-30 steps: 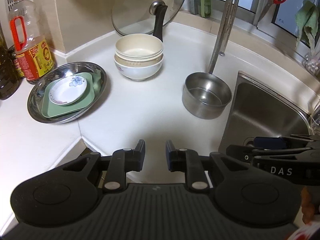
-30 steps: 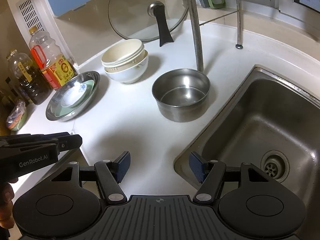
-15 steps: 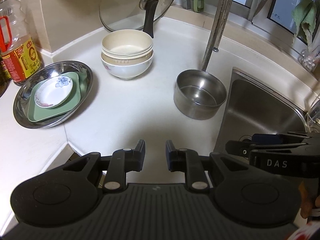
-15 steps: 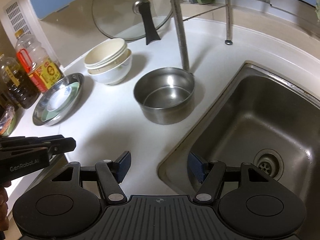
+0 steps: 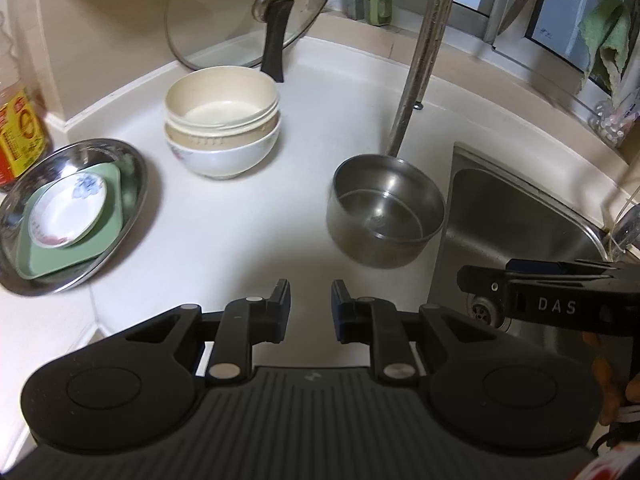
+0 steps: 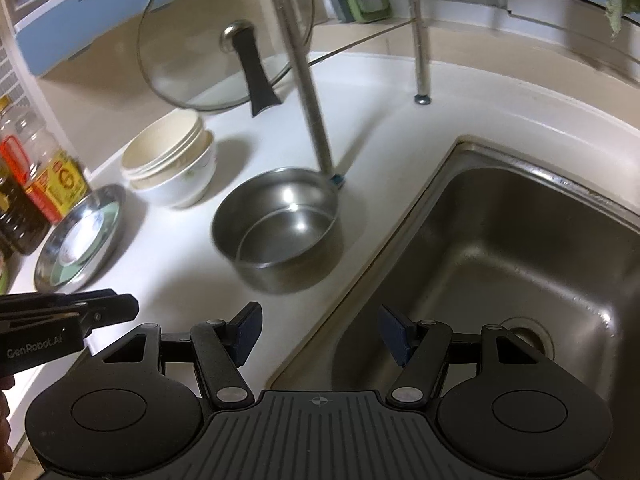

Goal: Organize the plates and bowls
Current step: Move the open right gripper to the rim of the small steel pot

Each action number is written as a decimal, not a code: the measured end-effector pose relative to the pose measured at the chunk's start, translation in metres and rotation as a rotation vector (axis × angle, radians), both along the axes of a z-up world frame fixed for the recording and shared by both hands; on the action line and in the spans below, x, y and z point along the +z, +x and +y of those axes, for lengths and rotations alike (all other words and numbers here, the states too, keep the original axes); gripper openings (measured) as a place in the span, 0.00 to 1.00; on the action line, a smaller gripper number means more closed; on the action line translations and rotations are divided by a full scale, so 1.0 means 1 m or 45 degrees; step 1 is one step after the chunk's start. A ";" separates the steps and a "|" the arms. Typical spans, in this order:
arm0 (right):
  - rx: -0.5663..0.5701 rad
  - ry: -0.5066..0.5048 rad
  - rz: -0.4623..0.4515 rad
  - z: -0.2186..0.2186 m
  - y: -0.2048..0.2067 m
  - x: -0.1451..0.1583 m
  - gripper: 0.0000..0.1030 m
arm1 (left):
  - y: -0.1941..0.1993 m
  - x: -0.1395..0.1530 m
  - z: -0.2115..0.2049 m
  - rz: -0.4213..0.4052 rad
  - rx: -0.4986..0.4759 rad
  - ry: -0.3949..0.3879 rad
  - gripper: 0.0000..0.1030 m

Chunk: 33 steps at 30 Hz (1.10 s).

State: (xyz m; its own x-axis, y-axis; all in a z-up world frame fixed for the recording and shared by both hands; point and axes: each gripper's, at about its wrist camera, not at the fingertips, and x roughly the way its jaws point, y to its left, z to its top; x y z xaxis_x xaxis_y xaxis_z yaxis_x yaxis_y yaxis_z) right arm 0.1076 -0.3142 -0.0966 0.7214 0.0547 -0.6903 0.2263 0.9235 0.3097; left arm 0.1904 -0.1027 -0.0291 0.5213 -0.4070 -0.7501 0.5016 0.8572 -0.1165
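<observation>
2 grippers are presented over the white counter (image 5: pixel 224 240), and nothing is held by either. The left gripper (image 5: pixel 310 300) is set with its jaws narrowly apart, a small gap showing between the pads; the right gripper (image 6: pixel 320 330) is set with its jaws wide apart.

In the left wrist view, the steel bowl (image 5: pixel 386 210) stands at 1 o'clock of the left gripper, just beside the sink (image 5: pixel 520 216). The stack of bowls (image 5: pixel 222 120) stands at 11 o'clock. The steel plate (image 5: pixel 132 160) lies at 10 o'clock, with a green square plate (image 5: pixel 108 240) and a small flowered dish (image 5: pixel 68 210) nested in it.

The step in hand is judged to be the approach to the steel bowl, the only piece left unstacked.

1. The wide right gripper is preferred, since the bowl lies directly ahead of it.
2. 1 pad is placed inside the wall and 1 outside, at the near rim.
3. The upright metal pole (image 6: pixel 308 92) just behind the bowl is avoided.
4. A firm closure is advised; polished steel is likely slippery.
</observation>
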 end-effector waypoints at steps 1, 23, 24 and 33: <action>-0.010 -0.002 -0.008 -0.003 0.002 0.000 0.63 | 0.002 0.000 -0.002 -0.002 -0.003 -0.002 0.18; -0.052 -0.074 -0.066 -0.020 0.061 -0.001 0.62 | 0.064 -0.009 -0.057 -0.012 -0.059 -0.033 0.18; -0.054 -0.075 -0.064 -0.021 0.064 -0.001 0.62 | 0.066 -0.010 -0.059 -0.008 -0.058 -0.031 0.18; -0.071 -0.067 -0.033 -0.026 0.076 -0.011 0.55 | 0.085 -0.020 -0.069 0.026 -0.053 0.001 0.18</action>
